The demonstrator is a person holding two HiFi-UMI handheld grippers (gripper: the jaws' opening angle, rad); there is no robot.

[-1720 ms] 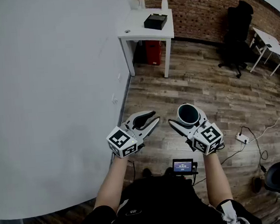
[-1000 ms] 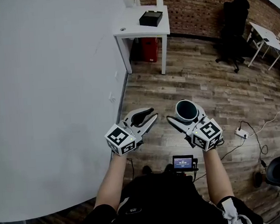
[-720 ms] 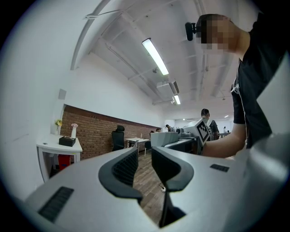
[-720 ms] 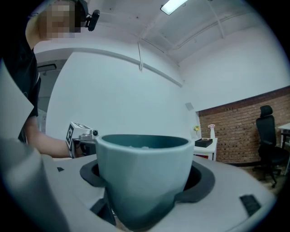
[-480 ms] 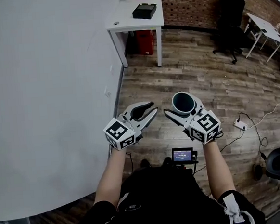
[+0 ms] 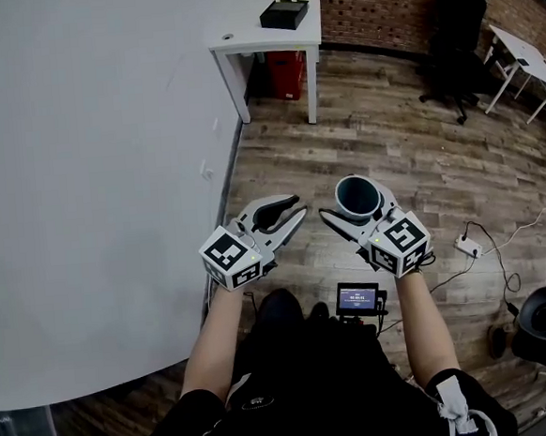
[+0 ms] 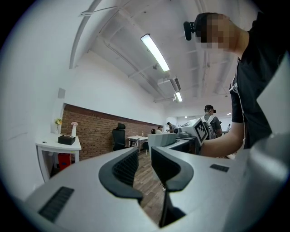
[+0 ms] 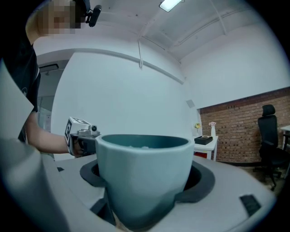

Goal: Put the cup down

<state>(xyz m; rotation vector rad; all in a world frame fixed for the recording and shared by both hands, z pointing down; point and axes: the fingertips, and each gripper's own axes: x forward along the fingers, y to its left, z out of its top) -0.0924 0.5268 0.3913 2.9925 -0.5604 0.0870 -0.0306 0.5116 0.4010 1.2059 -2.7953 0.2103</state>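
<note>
Wood floor (image 6: 390,147) below, big white table (image 6: 82,180) at left. Carry step: cup (image 6: 358,196) upright, clamped in right gripper (image 6: 352,206), in the air over the floor. Left gripper (image 6: 298,208) narrowly apart, empty. Next, probably: reach a surface, lower, release. Versus earlier: same grip, small white table (image 6: 268,32) nearer top edge.

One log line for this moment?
right gripper: shut on cup | cup: upright, above wood floor | left gripper: empty, jaws slightly apart | step: cup not yet down
</note>
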